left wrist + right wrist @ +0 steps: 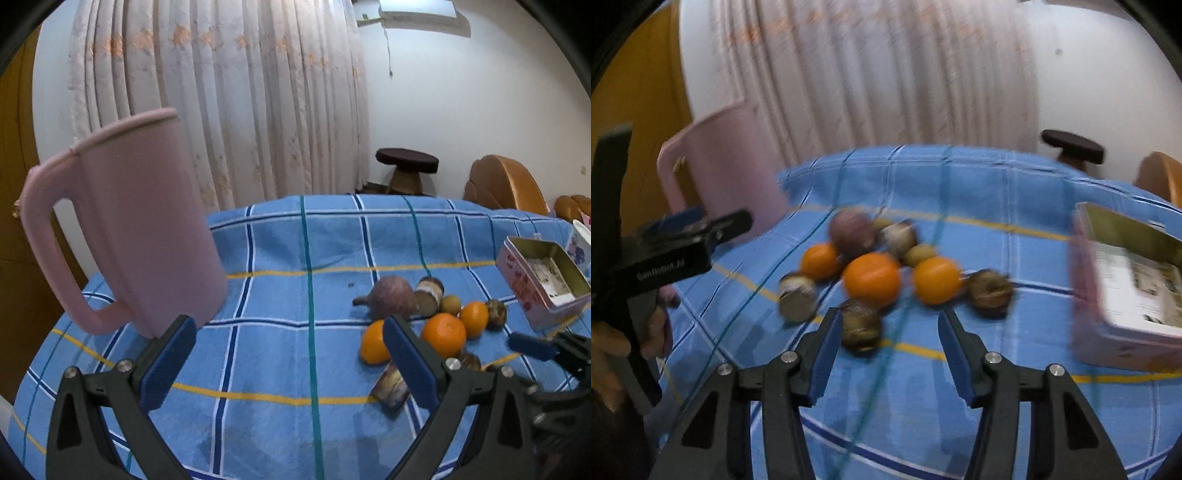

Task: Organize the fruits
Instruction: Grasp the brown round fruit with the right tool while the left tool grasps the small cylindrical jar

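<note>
Lying in a loose cluster on a tabletop [280,236] covered with a blue checked cloth, the fruits sit right of centre in the left wrist view and mid-frame in the blurred right wrist view. Among them are three oranges — one central orange [871,278], one to its right [936,279], one to its upper left [819,260] — a round purplish fruit [851,233] behind them, and several brown, rough-skinned pieces whose kind cannot be told.

At the right edge of both views stands an open pink tin box [541,282], just beside the cluster but apart from it. A tall pink pitcher [140,229] with a handle fills the left of the left wrist view, upright on the cloth.

The left hand-held gripper [290,360] fills the bottom of its own view, jaws spread wide and released, nothing between its blue pads [168,367]; its left pad overlaps the pitcher's base in the picture, though contact cannot be told.

The right hand-held gripper [890,352] sits at the bottom centre of its view, jaws apart and empty. A brown fruit [860,326] lies just beside the left pad, not gripped.

At the left edge of the right wrist view, a person's hand [646,332] holds the other gripper's black body.

Pale curtains [221,103] and a dark stool [406,162] stand behind.
</note>
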`<state>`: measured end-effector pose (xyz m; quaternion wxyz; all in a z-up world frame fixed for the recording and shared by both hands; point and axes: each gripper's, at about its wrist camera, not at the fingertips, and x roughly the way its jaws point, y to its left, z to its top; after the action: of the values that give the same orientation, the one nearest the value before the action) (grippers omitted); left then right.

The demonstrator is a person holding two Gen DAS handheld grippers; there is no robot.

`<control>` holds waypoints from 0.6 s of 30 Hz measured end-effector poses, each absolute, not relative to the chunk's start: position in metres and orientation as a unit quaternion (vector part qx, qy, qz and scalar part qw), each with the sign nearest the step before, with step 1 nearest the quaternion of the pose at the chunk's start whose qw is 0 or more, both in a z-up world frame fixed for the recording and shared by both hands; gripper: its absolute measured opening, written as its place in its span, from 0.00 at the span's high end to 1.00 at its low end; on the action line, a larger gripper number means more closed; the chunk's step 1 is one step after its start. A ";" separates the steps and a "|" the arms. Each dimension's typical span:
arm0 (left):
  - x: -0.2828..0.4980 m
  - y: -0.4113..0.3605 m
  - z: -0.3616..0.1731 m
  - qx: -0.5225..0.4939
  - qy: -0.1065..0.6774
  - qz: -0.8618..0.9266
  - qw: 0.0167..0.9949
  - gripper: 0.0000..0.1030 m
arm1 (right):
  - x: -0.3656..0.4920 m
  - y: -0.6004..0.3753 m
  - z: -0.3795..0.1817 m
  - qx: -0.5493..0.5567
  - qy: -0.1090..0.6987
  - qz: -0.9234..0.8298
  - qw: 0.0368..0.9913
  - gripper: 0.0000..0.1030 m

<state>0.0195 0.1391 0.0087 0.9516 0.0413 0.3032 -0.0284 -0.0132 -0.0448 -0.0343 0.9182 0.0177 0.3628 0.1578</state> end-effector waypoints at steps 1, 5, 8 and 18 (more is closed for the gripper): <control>0.019 0.140 0.007 0.042 0.305 -0.028 0.951 0.01 | -0.010 -0.038 -0.037 0.013 0.373 0.162 0.914 0.46; 0.019 0.136 0.004 0.050 0.316 -0.046 0.946 0.01 | 0.006 -0.018 -0.051 -0.001 0.414 0.159 0.896 0.49; 0.017 0.129 0.003 0.048 0.331 -0.083 0.939 0.01 | 0.014 -0.012 -0.056 -0.006 0.427 0.160 0.890 0.58; 0.019 0.101 -0.013 0.047 0.378 -0.151 0.912 0.13 | -0.005 -0.048 -0.036 -0.010 0.400 0.138 0.906 0.59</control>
<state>0.0195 0.1008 -0.0129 0.9121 0.0467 0.3784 -0.1510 -0.0046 -0.0482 -0.0360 0.9058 -0.0100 0.4004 0.1384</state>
